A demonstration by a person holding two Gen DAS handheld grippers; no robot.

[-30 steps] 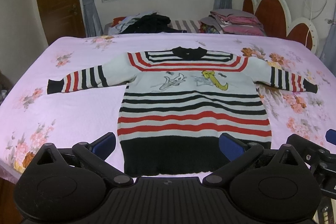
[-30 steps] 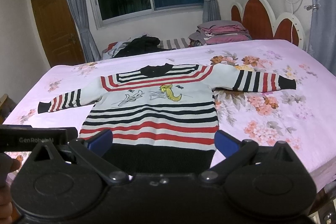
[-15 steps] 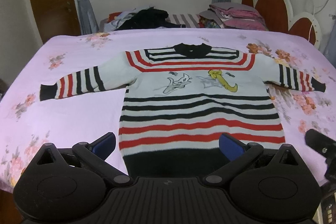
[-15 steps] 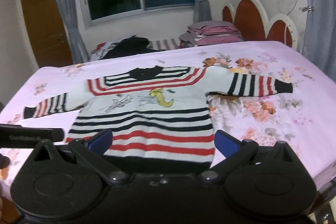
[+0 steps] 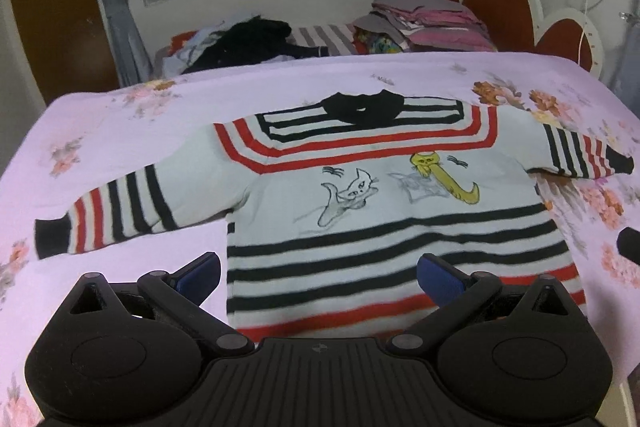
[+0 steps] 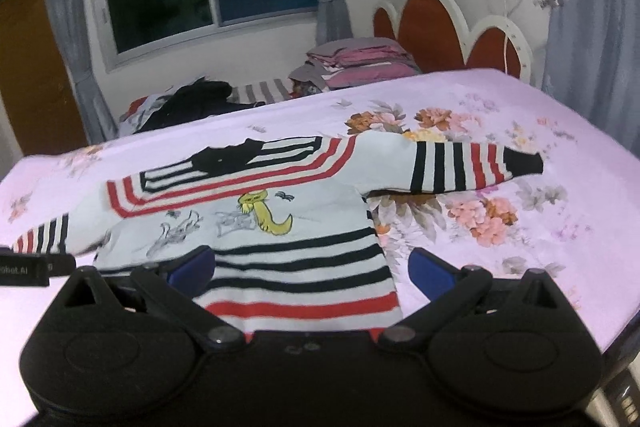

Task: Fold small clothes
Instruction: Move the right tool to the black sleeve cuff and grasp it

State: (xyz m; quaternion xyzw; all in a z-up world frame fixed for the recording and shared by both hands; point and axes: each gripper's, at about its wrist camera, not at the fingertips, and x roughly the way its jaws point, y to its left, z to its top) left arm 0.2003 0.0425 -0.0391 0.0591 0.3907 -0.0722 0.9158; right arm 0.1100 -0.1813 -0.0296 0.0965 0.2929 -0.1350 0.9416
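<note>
A small white sweater (image 5: pixel 384 211) with red and black stripes and cat drawings lies flat, face up, on the pink floral bed, both sleeves spread out. It also shows in the right wrist view (image 6: pixel 280 227). My left gripper (image 5: pixel 318 277) is open and empty, hovering over the sweater's lower left part. My right gripper (image 6: pixel 310 273) is open and empty over the lower right part. Its right sleeve (image 6: pixel 472 167) reaches out to the right. The hem is hidden under both grippers.
The pink floral bedspread (image 5: pixel 120 131) covers a wide bed. A pile of dark clothes (image 5: pixel 244 43) and folded pink bedding (image 5: pixel 432 27) lie at the far side. A red headboard (image 5: pixel 500 7) stands at the right. The left gripper's body (image 6: pixel 24 267) shows at the left.
Both grippers have moved forward and lower over the sweater; the black hem has gone out of sight under them. Both stay open.
</note>
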